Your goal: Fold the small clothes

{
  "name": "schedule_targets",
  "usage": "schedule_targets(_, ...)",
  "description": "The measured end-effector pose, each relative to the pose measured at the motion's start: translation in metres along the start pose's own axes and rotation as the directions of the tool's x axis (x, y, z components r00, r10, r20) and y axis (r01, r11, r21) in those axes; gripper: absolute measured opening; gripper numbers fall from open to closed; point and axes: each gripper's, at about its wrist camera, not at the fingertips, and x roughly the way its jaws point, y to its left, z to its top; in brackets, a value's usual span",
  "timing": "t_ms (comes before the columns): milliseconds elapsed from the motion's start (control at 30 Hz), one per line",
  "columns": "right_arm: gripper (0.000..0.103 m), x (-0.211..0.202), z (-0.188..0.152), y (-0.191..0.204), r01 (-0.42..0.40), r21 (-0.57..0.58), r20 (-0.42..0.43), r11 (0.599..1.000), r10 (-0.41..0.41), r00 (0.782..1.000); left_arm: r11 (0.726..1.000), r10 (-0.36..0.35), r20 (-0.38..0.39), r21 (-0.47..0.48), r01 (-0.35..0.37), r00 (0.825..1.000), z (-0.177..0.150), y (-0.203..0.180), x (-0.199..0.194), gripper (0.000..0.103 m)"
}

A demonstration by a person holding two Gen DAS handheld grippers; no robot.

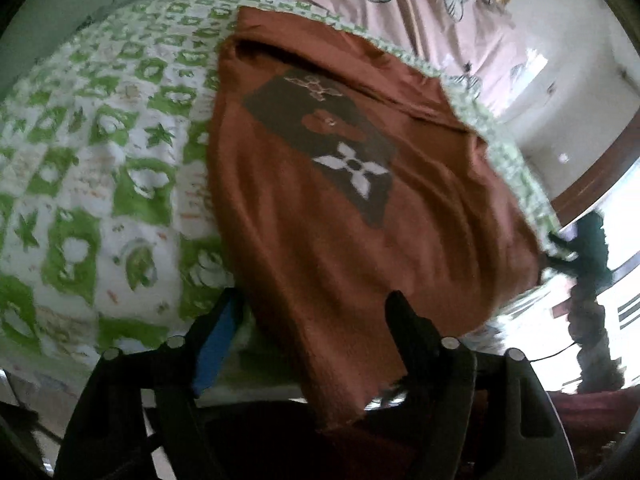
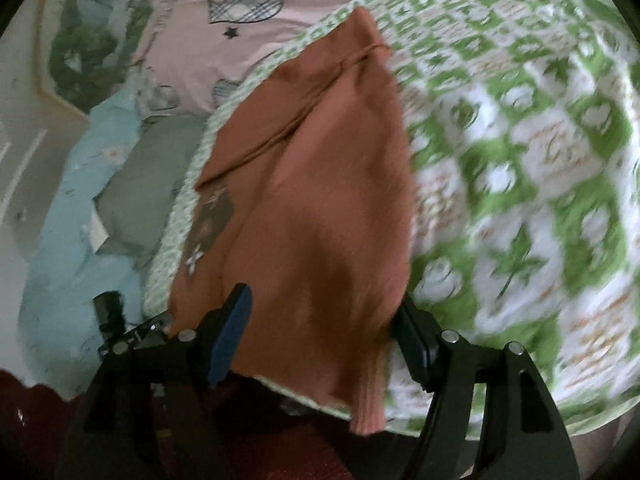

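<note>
a: where is the rust-brown shirt (image 1: 328,208) lying?

b: it is lying on the green-and-white quilt (image 1: 100,168), which is covering the bed; its dark printed patch (image 1: 320,140) with a white flower is facing up in the left view. its near edge is hanging over the quilt's edge between the fingers of both tools.

a: how is the left gripper (image 1: 316,320) standing?

b: its jaws are spread wide, with the shirt's hem between them, not pinched.

a: and the right gripper (image 2: 324,320)?

b: it is spread too, a ribbed cuff (image 2: 366,408) dangling between its fingers. the pink sheet (image 2: 256,52) is showing beyond the quilt.
</note>
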Motion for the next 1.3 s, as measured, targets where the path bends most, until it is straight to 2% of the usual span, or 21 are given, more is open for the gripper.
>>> schedule_targets(100,0.068,0.000,-0.004,-0.002,-0.051,0.000,0.011,0.999,0.051,0.999,0.997,-0.075,-0.025,-0.034,0.074,0.997,-0.005,0.004,0.005,0.055)
schedule_targets(200,0.058,0.004,-0.003,-0.010,-0.063,0.027,0.021,0.998,0.062,0.998,0.994,-0.092,-0.034,-0.054,0.091,0.995,-0.005,0.011,0.010,0.049)
schedule_targets(233,0.049,0.006,-0.002,-0.013,-0.056,0.044,0.020,0.997,0.055,0.998,0.995,-0.094,-0.037,-0.047,0.092,0.995,-0.002,0.011,0.012,0.048)
schedule_targets(267,0.038,0.008,-0.001,-0.017,-0.048,0.059,0.021,0.997,0.047,0.999,0.995,-0.090,-0.036,-0.037,0.089,0.995,-0.001,0.012,0.011,0.043)
schedule_targets(300,0.031,0.008,-0.001,-0.019,-0.041,0.065,0.021,0.997,0.040,0.999,0.998,-0.063,-0.034,-0.016,0.063,0.997,-0.001,0.010,0.011,0.029)
schedule_targets(333,0.012,0.009,-0.001,-0.021,-0.024,0.071,0.014,0.997,0.023,1.000,0.999,-0.033,-0.032,0.003,0.034,0.999,0.001,0.009,0.012,0.017)
schedule_targets(367,0.008,0.010,-0.002,-0.023,-0.020,0.080,0.007,0.997,0.020,1.000,1.000,0.000,-0.031,0.026,0.001,1.000,0.003,0.008,0.015,0.007)
schedule_targets(433,0.008,0.003,-0.004,-0.024,-0.046,0.083,0.024,0.996,0.044,0.999,0.999,0.010,-0.020,0.040,-0.009,1.000,0.003,0.006,0.009,0.005)
schedule_targets(533,0.007,-0.019,-0.010,-0.023,-0.100,0.069,0.060,0.993,0.096,0.994,0.998,0.018,0.035,0.062,-0.020,0.999,0.003,0.000,-0.013,0.005)
schedule_targets(633,0.007,-0.025,-0.015,-0.024,-0.095,0.067,0.056,0.993,0.092,0.994,0.998,0.006,0.065,0.058,-0.010,0.998,0.004,0.001,-0.026,0.005)
schedule_targets(700,0.007,-0.017,-0.017,-0.027,-0.108,0.075,0.036,0.991,0.105,0.994,0.999,-0.004,0.045,0.048,0.002,0.999,0.005,0.005,-0.020,0.005)
schedule_targets(833,0.010,0.000,-0.015,-0.032,-0.073,0.103,0.001,0.992,0.073,0.997,0.999,-0.021,-0.063,-0.030,0.020,0.998,0.003,0.021,0.008,0.011)
schedule_targets(933,0.013,0.001,-0.014,-0.032,-0.084,0.103,0.006,0.991,0.084,0.996,0.995,-0.081,-0.070,-0.063,0.077,0.994,0.002,0.028,0.014,0.018)
schedule_targets(967,0.013,0.002,-0.015,-0.032,-0.084,0.100,0.007,0.991,0.084,0.996,0.994,-0.094,-0.071,-0.065,0.089,0.993,0.003,0.028,0.015,0.018)
schedule_targets(1000,0.013,0.002,-0.015,-0.032,-0.088,0.098,0.010,0.991,0.087,0.996,0.994,-0.099,-0.066,-0.060,0.095,0.993,0.003,0.028,0.015,0.013)
schedule_targets(1033,0.013,0.000,-0.015,-0.031,-0.093,0.095,0.016,0.991,0.092,0.996,0.996,-0.085,-0.046,-0.040,0.083,0.995,0.005,0.025,0.013,0.006)
schedule_targets(1067,0.008,-0.003,-0.015,-0.030,-0.103,0.092,0.027,0.990,0.101,0.994,0.997,-0.071,-0.030,-0.022,0.070,0.997,0.005,0.022,0.010,0.005)
schedule_targets(1167,0.008,-0.014,-0.017,-0.027,-0.134,0.090,0.074,0.987,0.128,0.989,0.999,-0.034,0.031,0.009,0.034,0.999,0.003,0.012,-0.005,0.005)
schedule_targets(1300,0.007,-0.021,-0.010,-0.023,-0.167,0.089,0.107,0.982,0.157,0.982,1.000,0.000,0.119,0.015,-0.002,0.993,0.011,0.002,-0.025,0.005)
